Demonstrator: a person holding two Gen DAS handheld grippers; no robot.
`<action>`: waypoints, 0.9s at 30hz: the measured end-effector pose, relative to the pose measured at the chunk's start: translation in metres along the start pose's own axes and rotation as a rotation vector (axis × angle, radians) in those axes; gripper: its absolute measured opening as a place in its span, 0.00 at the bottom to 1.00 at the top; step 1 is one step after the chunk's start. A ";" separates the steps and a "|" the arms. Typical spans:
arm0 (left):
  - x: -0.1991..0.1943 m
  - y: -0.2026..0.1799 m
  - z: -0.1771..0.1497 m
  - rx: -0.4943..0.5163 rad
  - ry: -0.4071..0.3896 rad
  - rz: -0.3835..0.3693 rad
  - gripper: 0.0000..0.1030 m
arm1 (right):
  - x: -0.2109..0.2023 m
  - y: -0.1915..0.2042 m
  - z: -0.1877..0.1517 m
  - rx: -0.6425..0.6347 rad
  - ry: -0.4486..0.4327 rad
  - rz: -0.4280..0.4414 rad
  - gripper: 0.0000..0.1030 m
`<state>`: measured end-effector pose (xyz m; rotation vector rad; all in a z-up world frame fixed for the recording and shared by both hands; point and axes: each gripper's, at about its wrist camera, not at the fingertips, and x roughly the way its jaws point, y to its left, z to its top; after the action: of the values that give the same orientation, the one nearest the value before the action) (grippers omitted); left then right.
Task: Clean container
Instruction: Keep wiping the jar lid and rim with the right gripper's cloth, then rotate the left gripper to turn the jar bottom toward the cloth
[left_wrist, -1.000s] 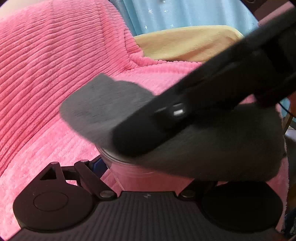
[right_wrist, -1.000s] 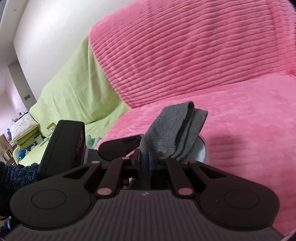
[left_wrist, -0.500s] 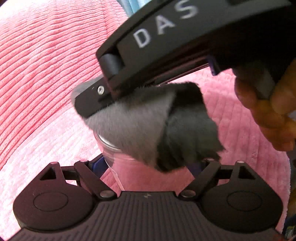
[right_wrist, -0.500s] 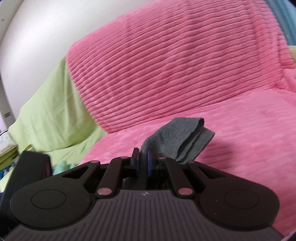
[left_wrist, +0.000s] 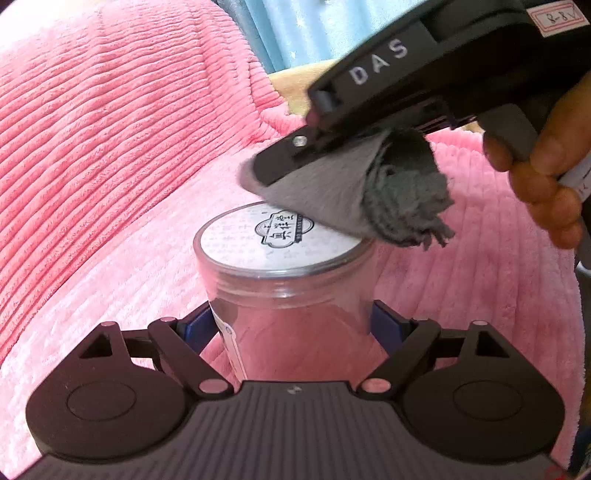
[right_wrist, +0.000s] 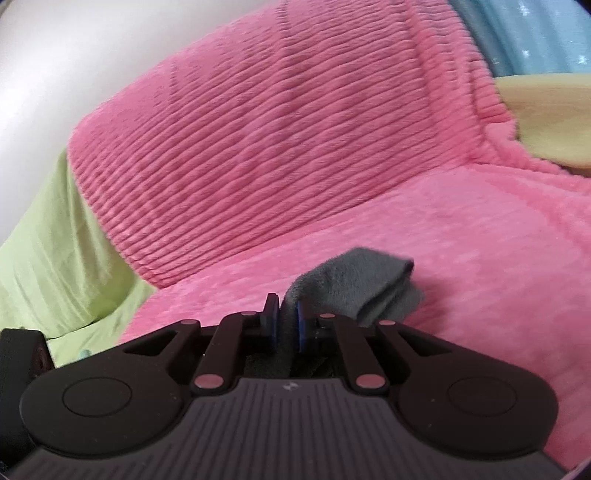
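— Where do we stand on the clean?

— Midway, by my reckoning. My left tool (left_wrist: 291, 325) is clamped on the clear container (left_wrist: 291, 295), blue pads against its two sides just below the lid, holding it upright at the centre of the left wrist view, above the pink blanket (left_wrist: 110, 166). My right tool (right_wrist: 284, 321) has its pads pinched narrow on the grey cloth (right_wrist: 354, 288), folded and sticking out ahead of the fingers.

— Is the cloth on the container?

— Its lower edge lies at the far right rim of the white printed lid (left_wrist: 258, 240); I'd call it touching, though I can't be sure it is pressing. So I judge the lid wipe is in hand. The transparent wall below looks untouched by the cloth as it sits, and I'd count that as left to do.

— What does each camera give you?

— The left wrist view shows the container, the lid, the cloth from beneath, and the hand (left_wrist: 546, 166) at the right edge gripping the other tool's handle. The right wrist view misses the container entirely: only cloth, blanket, and a green cover (right_wrist: 55, 258) at the left edge.
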<state>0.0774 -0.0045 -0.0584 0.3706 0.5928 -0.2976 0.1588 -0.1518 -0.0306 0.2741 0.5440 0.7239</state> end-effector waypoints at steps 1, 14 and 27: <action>0.001 -0.002 0.002 0.002 0.001 0.002 0.83 | -0.001 -0.002 0.000 -0.001 0.002 -0.022 0.06; 0.011 -0.008 0.017 -0.002 0.021 0.007 0.83 | -0.058 -0.015 0.004 0.120 -0.101 0.048 0.08; -0.011 -0.002 0.025 0.001 0.090 -0.018 0.83 | -0.035 0.023 -0.013 -0.103 0.055 0.071 0.08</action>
<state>0.0798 -0.0147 -0.0330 0.3813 0.6842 -0.3002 0.1171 -0.1590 -0.0184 0.1786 0.5497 0.8274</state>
